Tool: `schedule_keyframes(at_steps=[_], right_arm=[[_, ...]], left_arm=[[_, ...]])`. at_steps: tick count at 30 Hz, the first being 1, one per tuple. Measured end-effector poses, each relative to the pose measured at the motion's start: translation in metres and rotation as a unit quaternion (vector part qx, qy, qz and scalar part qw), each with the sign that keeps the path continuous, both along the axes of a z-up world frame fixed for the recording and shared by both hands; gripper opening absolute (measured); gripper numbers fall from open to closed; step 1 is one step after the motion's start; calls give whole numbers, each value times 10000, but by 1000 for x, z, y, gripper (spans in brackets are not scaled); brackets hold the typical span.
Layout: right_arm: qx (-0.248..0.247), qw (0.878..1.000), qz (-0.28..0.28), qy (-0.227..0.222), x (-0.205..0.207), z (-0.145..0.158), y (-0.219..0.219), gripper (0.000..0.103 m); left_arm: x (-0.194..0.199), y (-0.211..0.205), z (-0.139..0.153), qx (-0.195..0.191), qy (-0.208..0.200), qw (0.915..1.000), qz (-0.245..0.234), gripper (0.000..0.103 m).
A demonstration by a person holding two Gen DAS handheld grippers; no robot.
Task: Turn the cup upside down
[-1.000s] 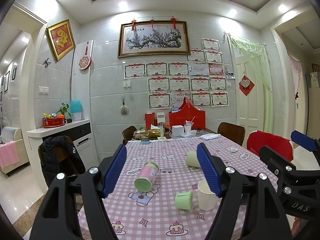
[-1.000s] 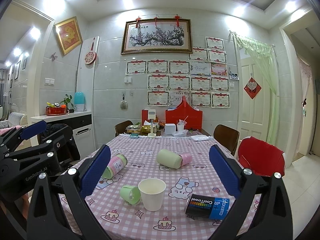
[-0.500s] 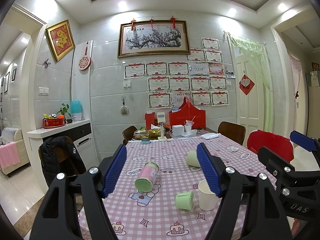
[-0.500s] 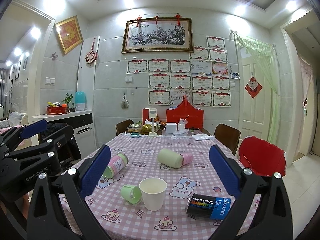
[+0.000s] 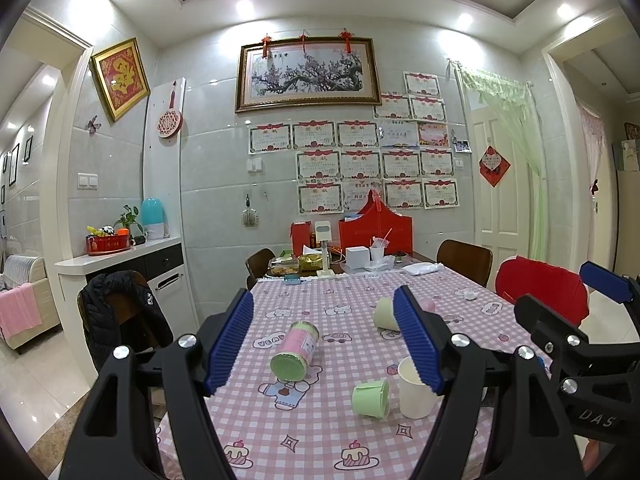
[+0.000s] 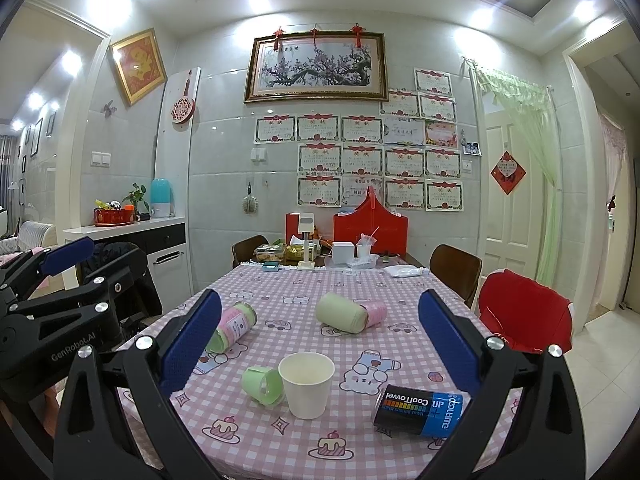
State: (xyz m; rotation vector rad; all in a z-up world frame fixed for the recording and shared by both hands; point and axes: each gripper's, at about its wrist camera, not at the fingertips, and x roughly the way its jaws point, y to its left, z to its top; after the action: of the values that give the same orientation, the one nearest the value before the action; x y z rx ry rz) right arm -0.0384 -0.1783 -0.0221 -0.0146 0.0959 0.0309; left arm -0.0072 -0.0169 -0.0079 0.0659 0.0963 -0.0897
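Both grippers, left [image 5: 324, 344] and right [image 6: 318, 350], we are holding wide open and empty; the white paper cup [image 6: 306, 384] is standing upright just ahead between the right's fingers, so we are aiming to grip mid-wall gently

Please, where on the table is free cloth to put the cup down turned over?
Free cloth lies at the near edge of the pink checked tablecloth, in front of the white paper cup. Another patch lies between this cup and the lying pale green cylinder with pink cap. It is crowded beside the cup: small green plastic cup left, dark blue CoolTowel can right.
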Motion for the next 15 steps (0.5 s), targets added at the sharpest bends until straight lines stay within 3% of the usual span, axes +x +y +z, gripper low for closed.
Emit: schedule_keyframes(at_steps=[15], right_arm=[[7, 10000, -2, 34, 3, 2, -3, 95]], left_arm=[[1, 3, -5, 32, 70, 10000, 8, 72]])
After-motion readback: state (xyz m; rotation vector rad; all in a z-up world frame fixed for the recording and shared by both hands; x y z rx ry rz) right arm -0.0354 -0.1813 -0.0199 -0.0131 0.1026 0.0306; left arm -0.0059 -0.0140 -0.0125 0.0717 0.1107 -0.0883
